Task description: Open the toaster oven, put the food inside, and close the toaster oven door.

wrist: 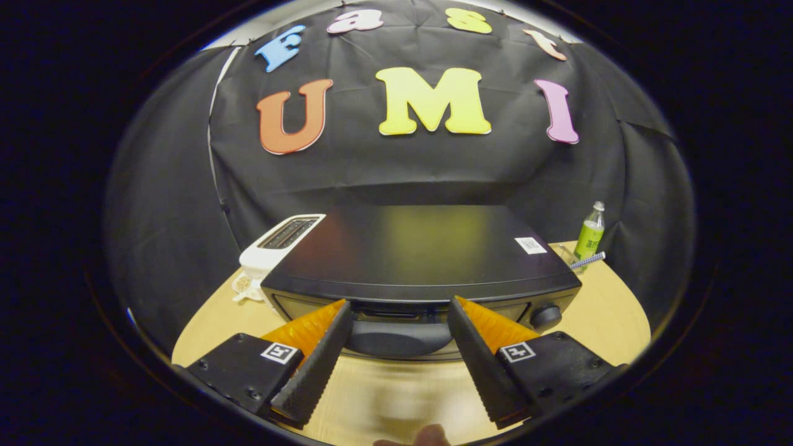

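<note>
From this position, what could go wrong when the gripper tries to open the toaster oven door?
The open gripper straddles the door handle of the toaster oven; if the fingers close too high, they may slip off it. Pulling hard could drag the oven across the wooden table toward the white toaster.

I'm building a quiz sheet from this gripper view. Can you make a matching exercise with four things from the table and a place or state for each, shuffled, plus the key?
Things:
1. toaster oven
2. white toaster
3. green bottle
4. gripper

Places or states:
A. far side of the table, past the oven's knob end
B. open, fingers either side of the door handle, not pressing
C. door closed, just ahead of the fingers
D. beside the oven, at the end away from the knob

Pairs: 1-C, 2-D, 3-A, 4-B
</note>
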The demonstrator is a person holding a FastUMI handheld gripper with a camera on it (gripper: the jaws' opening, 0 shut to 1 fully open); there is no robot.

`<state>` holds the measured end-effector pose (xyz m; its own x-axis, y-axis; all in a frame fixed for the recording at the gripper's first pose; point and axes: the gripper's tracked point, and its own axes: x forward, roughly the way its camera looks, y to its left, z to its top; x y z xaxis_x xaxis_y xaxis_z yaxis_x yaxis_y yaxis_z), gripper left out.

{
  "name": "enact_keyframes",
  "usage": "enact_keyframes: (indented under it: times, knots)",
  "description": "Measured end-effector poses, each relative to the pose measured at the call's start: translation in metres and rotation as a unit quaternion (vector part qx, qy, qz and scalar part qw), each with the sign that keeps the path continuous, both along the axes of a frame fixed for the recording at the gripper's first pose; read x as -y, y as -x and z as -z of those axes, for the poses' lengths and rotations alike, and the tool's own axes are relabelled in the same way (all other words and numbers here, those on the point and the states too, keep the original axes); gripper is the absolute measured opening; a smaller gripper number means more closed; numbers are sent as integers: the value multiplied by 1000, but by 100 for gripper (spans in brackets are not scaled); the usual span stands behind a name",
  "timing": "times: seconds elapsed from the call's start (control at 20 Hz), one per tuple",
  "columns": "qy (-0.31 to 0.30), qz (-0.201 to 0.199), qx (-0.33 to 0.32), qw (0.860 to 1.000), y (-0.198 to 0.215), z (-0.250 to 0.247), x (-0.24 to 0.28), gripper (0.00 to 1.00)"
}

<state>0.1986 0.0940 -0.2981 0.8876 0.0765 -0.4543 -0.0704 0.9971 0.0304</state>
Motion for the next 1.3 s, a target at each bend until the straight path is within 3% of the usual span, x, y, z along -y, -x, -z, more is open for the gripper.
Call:
enact_keyframes:
  times: [0.4, 0.8, 1.3]
  knots:
    - [-1, 26, 9, 1000, 20, 10, -1, 100]
    - [-1, -10, -63, 998, 100, 56, -2, 100]
    - [-26, -30, -173, 984, 148, 110, -1, 100]
